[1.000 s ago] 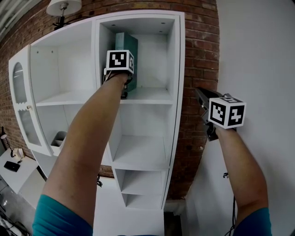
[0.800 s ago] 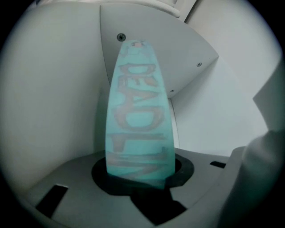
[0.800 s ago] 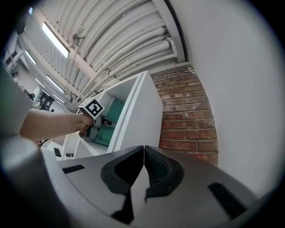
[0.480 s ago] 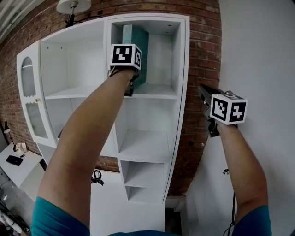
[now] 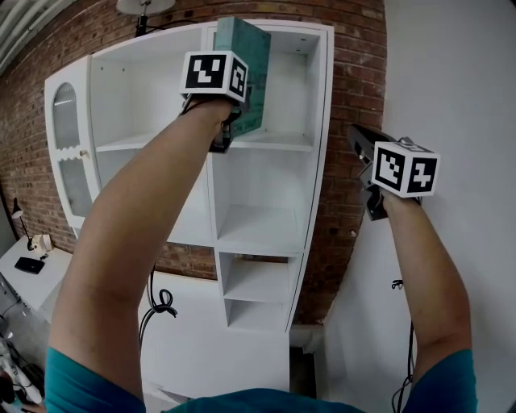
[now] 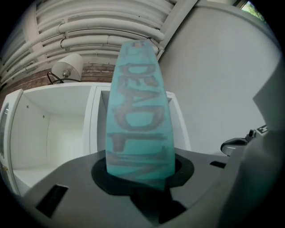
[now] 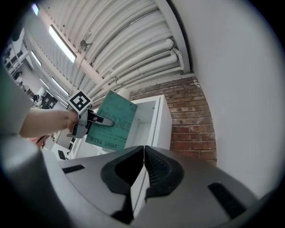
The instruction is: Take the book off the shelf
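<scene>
A teal book [image 5: 253, 74] stands upright in front of the top right compartment of the white shelf unit [image 5: 318, 145], out past its front edge. My left gripper [image 5: 234, 121] is shut on the book's lower spine; in the left gripper view the spine [image 6: 139, 120] rises straight up between the jaws. In the right gripper view the book [image 7: 112, 121] and the left gripper [image 7: 91, 121] appear to the left. My right gripper [image 5: 364, 157] hangs to the right of the shelf beside the brick wall, its jaws closed together on nothing [image 7: 143, 171].
The brick wall [image 5: 355, 89] runs behind the shelf, and a white wall [image 5: 451, 81] is to the right. A lamp [image 5: 145, 6] sits on top of the shelf unit. A glazed cabinet door [image 5: 68, 153] is on the left. A low white desk [image 5: 32, 270] lies at the lower left.
My left gripper has drawn the teal book out of the top compartment toward me. The right gripper has moved slightly and stays shut and empty.
</scene>
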Motion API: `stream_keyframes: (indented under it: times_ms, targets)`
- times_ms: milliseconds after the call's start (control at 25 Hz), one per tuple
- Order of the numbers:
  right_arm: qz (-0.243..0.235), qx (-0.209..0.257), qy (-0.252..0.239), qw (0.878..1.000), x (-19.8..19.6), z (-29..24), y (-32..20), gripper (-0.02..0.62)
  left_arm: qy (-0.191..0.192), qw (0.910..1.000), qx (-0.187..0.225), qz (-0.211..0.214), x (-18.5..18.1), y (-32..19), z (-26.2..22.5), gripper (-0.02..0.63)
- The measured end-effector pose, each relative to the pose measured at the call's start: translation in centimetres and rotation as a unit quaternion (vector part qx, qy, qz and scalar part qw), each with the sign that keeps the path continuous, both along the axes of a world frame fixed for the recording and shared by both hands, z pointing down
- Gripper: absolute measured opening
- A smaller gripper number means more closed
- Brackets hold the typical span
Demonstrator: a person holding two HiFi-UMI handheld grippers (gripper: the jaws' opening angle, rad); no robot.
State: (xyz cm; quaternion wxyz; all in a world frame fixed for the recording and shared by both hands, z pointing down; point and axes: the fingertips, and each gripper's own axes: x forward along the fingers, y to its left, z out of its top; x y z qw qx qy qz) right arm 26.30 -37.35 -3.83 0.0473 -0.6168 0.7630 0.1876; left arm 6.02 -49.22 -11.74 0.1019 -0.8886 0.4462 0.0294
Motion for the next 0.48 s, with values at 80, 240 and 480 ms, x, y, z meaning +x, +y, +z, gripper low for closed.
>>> stream_keyframes:
  times_ms: [80,240,480]
  targets:
    - [-0.006,-0.001,0.0,1.0,-0.8,0.0,1.0,0.023,0.0,1.0,0.001,0.006,-0.8,1.9,0.2,0.163]
    - [-0.017,-0.005,0.0,1.0,-2.2,0.3,2.7,0.023,0.001,0.9999,0.006,0.015,-2.7,5.4,0.5,0.163]
    - [-0.026,0.007,-0.001,1.0,-3.9,0.4,5.5,0.023,-0.004,0.9995,0.015,0.026,-5.8,10.0,2.1,0.163]
